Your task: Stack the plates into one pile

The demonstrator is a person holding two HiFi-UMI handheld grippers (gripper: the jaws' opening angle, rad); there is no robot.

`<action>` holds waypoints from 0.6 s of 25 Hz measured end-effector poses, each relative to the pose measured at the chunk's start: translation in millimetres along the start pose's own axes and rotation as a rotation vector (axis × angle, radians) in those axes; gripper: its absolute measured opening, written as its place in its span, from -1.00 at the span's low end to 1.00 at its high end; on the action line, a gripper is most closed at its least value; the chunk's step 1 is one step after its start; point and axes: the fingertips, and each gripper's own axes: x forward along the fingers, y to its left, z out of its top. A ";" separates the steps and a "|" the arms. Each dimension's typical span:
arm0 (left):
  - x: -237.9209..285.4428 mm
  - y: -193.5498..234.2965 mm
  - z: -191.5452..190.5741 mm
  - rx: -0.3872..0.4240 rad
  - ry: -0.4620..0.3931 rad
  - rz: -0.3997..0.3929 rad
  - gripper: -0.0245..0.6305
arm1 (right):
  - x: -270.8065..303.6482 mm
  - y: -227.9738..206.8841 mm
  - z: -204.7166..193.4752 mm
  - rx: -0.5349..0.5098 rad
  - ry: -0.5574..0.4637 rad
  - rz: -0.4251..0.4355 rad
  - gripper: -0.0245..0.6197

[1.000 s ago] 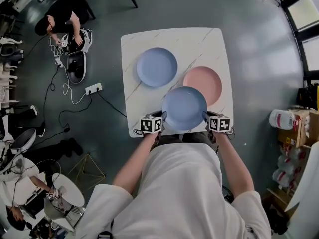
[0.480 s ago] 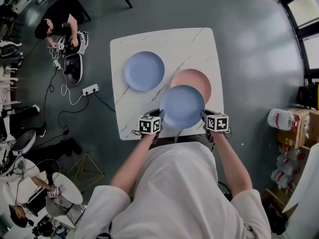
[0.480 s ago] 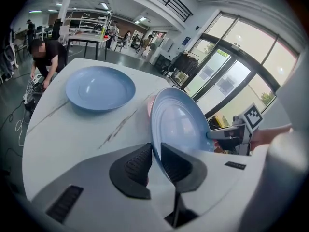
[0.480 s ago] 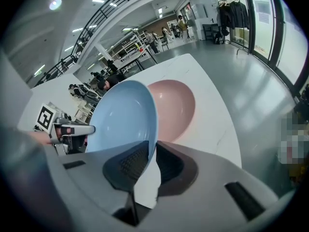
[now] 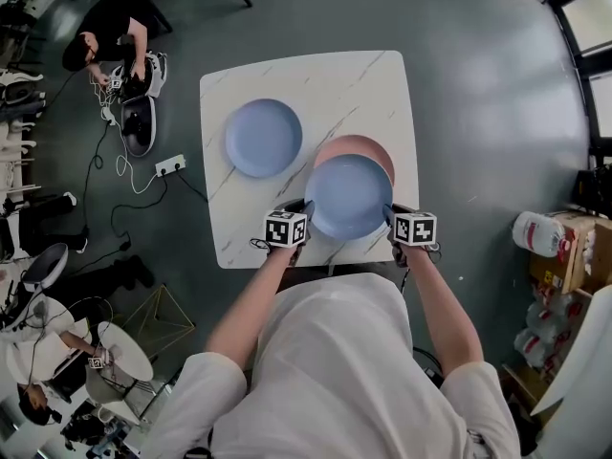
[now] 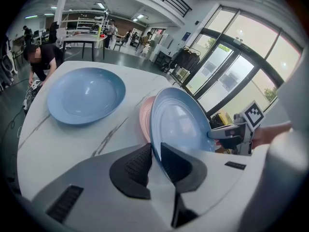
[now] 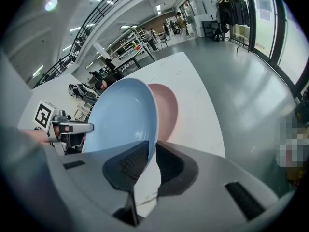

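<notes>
Now the left gripper [image 6: 155, 154] is closed on the left rim of a round light-blue plate [image 5: 349, 196]. The right gripper [image 7: 151, 153] is closed on the opposite rim of the same plate, so both hold it together. This plate is over the near part of a square white marble-pattern table [image 5: 316, 75]. It covers most of a round pink plate [image 5: 356, 143] that lies on the table under it; if the two touch cannot be told. A second round blue plate [image 5: 263, 138] lies on the table to the left, apart from them.
</notes>
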 end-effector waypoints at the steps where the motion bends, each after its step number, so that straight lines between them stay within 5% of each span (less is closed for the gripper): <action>1: 4.1 -0.1 3.2 0.001 0.003 0.004 -0.75 | 1.7 -3.6 3.8 0.000 0.001 0.001 -0.72; 15: 40.7 9.4 25.1 0.007 0.031 0.065 -0.75 | 25.2 -28.4 33.8 -0.036 0.032 -0.012 -0.72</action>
